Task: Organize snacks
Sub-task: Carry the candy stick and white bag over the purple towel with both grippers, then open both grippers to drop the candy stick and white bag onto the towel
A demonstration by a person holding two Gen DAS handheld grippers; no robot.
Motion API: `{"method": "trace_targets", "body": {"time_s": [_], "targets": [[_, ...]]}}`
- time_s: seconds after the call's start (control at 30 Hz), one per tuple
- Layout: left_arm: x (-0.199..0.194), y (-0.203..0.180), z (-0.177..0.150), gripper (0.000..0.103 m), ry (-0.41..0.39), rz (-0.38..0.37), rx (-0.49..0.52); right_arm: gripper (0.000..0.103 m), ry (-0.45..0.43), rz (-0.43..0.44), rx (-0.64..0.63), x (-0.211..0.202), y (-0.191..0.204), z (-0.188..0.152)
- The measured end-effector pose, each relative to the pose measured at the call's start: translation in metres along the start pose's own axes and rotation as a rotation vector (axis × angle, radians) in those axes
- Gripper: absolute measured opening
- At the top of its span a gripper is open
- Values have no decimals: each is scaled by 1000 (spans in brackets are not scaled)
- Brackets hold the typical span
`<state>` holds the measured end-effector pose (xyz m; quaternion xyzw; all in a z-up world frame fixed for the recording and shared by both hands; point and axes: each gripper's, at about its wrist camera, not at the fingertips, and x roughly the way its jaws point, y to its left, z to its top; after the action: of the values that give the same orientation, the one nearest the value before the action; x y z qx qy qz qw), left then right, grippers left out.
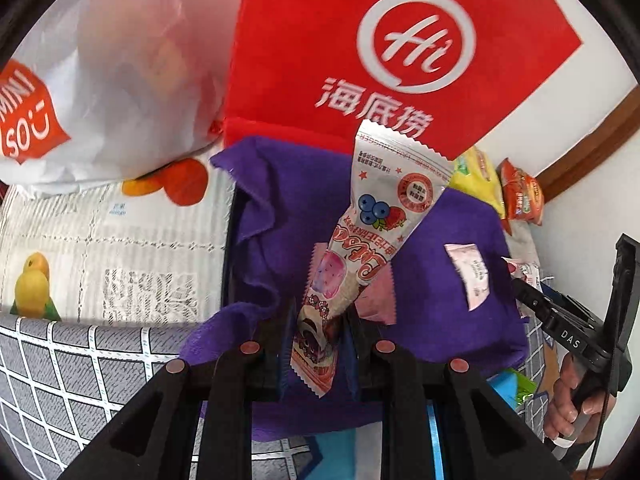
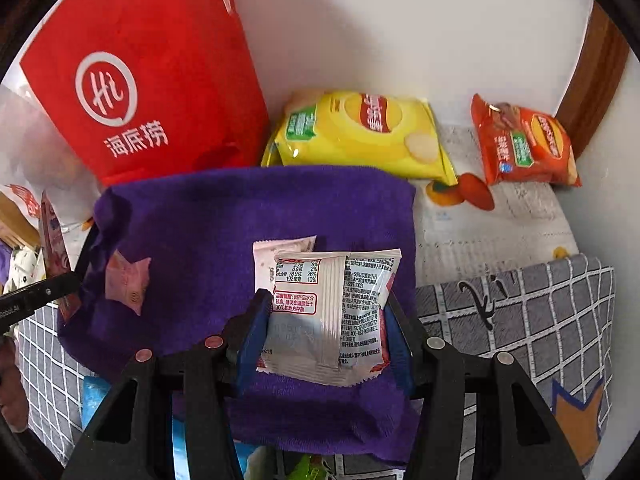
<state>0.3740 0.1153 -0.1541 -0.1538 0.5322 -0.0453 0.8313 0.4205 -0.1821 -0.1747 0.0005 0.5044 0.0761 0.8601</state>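
Note:
My left gripper is shut on the lower end of a long white-and-pink snack packet with berries printed on it. The packet sticks up over a purple cloth draped on a dark-edged box. My right gripper is shut on a white packet with small print, its blue pads pressing both sides just above the cloth. On the cloth lie a pale pink packet and a darker pink one. The left gripper shows at the left edge of the right wrist view.
A red fabric bag stands behind the cloth, a white plastic bag to its left. A yellow chip bag and an orange one lie by the white wall. A grey checked tablecloth covers the surface.

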Motion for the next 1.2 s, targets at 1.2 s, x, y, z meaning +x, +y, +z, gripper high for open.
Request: {"method": "trace_targets", "body": {"time_s": [1.2], "targets": [[4, -32, 2, 57, -4, -9, 39, 65, -182, 20, 22, -58, 11, 4]]}}
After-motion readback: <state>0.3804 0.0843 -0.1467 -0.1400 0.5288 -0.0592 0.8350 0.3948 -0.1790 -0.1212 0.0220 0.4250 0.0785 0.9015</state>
